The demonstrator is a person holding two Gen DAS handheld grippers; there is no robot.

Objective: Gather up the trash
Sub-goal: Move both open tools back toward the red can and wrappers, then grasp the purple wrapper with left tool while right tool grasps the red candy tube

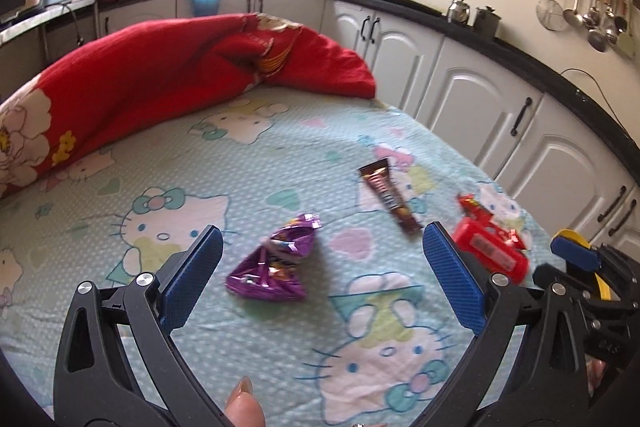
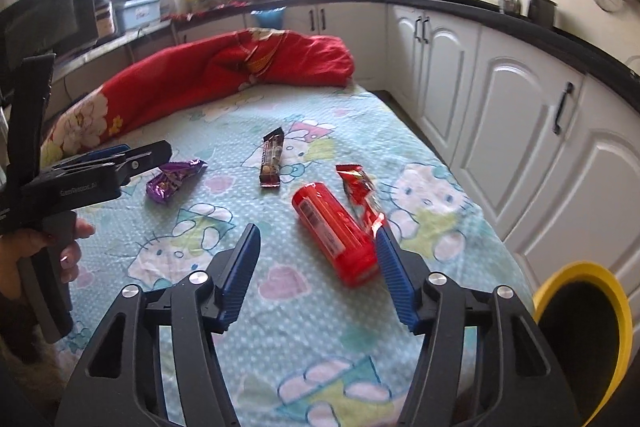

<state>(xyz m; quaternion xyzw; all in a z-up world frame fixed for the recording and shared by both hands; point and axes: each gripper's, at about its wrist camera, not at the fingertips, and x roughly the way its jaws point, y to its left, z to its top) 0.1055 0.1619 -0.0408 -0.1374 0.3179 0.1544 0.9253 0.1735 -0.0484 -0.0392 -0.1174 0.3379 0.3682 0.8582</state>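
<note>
i have the left gripper [image 1: 322,281] over the bed [image 1: 280,147], its fingers released and wide apart, nothing between them; the crumpled purple wrapper [image 1: 276,263] lies on the sheet just ahead, roughly centred in the gap. to do this well i bring the fingers down either side of the wrapper's bulkiest fold and clench low, since foil this light could slide away on the fabric. further right lies the brown bar wrapper [image 2: 273,161], well apart from both grippers, for a later pass. the right gripper [image 2: 318,259] has its fingers part open and empty; the red can [image 2: 335,233] lies just ahead with its near end beside the right finger, a red wrapper [image 2: 362,193] touching it. i shift right to centre the can first. the yellow-rimmed bin [image 2: 560,277] waits at far right.
</note>
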